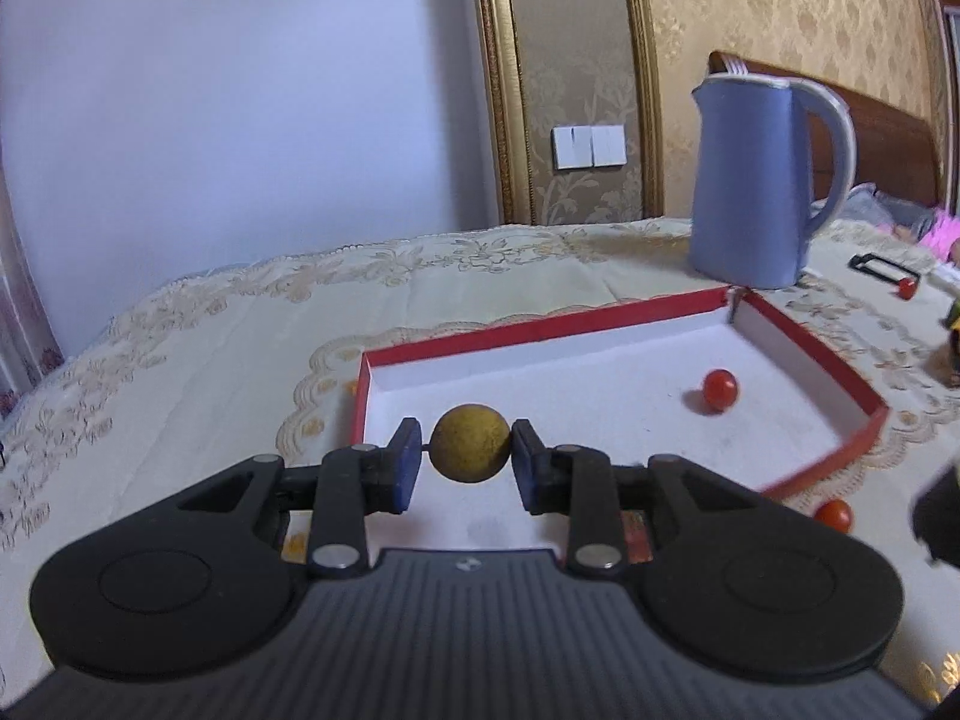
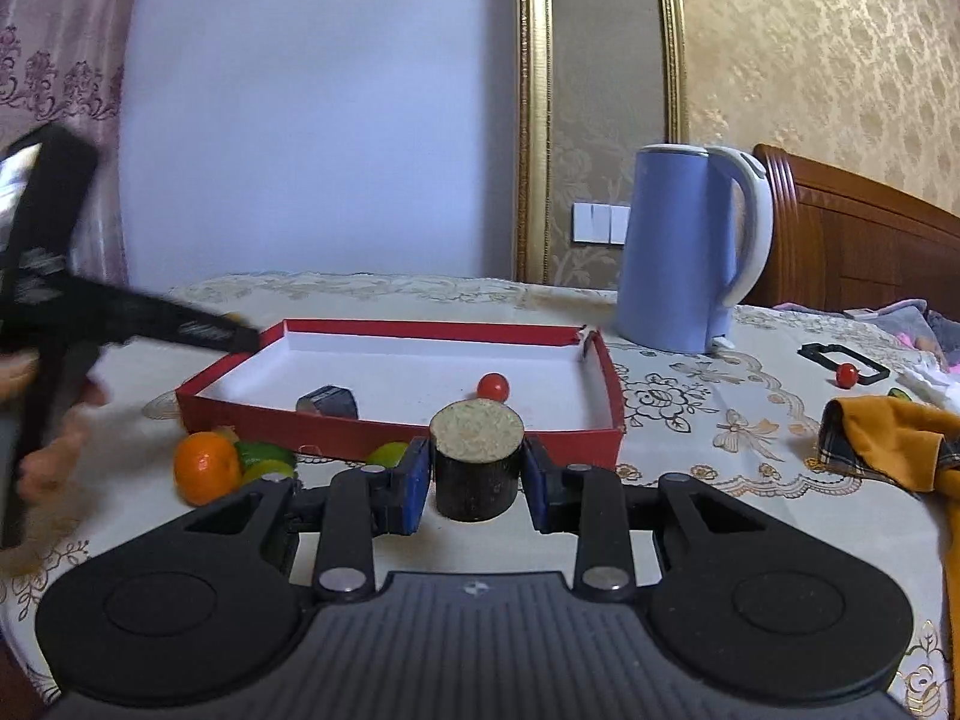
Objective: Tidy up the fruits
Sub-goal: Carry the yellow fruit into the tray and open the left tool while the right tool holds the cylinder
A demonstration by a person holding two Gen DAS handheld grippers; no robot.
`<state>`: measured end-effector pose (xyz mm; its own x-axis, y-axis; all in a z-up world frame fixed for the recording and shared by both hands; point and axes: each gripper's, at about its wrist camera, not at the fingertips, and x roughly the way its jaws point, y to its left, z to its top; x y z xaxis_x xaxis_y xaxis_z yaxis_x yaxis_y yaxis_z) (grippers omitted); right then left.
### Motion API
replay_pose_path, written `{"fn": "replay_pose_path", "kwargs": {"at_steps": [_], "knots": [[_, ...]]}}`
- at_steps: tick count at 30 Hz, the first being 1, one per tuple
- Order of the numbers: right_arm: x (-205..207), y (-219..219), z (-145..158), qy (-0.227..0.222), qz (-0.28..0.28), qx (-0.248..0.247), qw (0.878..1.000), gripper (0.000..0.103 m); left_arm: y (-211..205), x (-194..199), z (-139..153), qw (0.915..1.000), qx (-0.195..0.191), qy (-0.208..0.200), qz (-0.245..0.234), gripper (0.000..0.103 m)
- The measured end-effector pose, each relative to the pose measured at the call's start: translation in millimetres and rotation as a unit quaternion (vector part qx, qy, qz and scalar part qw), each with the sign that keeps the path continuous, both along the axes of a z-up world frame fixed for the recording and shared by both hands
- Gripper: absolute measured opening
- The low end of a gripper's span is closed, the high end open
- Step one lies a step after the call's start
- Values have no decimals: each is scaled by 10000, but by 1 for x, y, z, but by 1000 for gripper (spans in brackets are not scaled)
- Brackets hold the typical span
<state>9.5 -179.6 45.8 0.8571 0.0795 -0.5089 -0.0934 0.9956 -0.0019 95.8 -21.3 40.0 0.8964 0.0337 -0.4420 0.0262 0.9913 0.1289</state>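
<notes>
My left gripper (image 1: 461, 463) is shut on a small round yellow-brown fruit (image 1: 471, 443) and holds it over the near left part of the red box (image 1: 543, 324). A cherry tomato (image 1: 719, 389) lies inside the box on its white floor. Another tomato (image 1: 833, 515) lies on the cloth outside the box's near right side. My right gripper (image 2: 477, 483) is shut on a dark short cylinder with a pale cut top (image 2: 477, 462), just in front of the red box (image 2: 396, 438). An orange (image 2: 206, 468) and green fruits (image 2: 267, 459) lie by the box's near left corner.
A blue kettle (image 1: 750, 180) stands behind the box's far right corner. A tomato (image 2: 846, 375) rests on a black frame at the right. An orange cloth (image 2: 888, 438) lies at the right. A dark metal piece (image 2: 329, 401) sits in the box. The left gripper's blurred arm (image 2: 120, 312) reaches in at left.
</notes>
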Motion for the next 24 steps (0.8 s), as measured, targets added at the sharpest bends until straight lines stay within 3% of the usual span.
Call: {"fn": "replay_pose_path", "kwargs": {"at_steps": [20,22,24], "knots": [[-10,-4,2,-33,118,132,9998,31,-4,89,-12,9973,-2,645,352,30],[-10,-4,2,-16,110,135,9998,31,-4,90,-12,9972,79,608,431,35],[-9,-5,1,-1,112,133,9998,31,-6,89,-10,9973,141,562,445,48]]}}
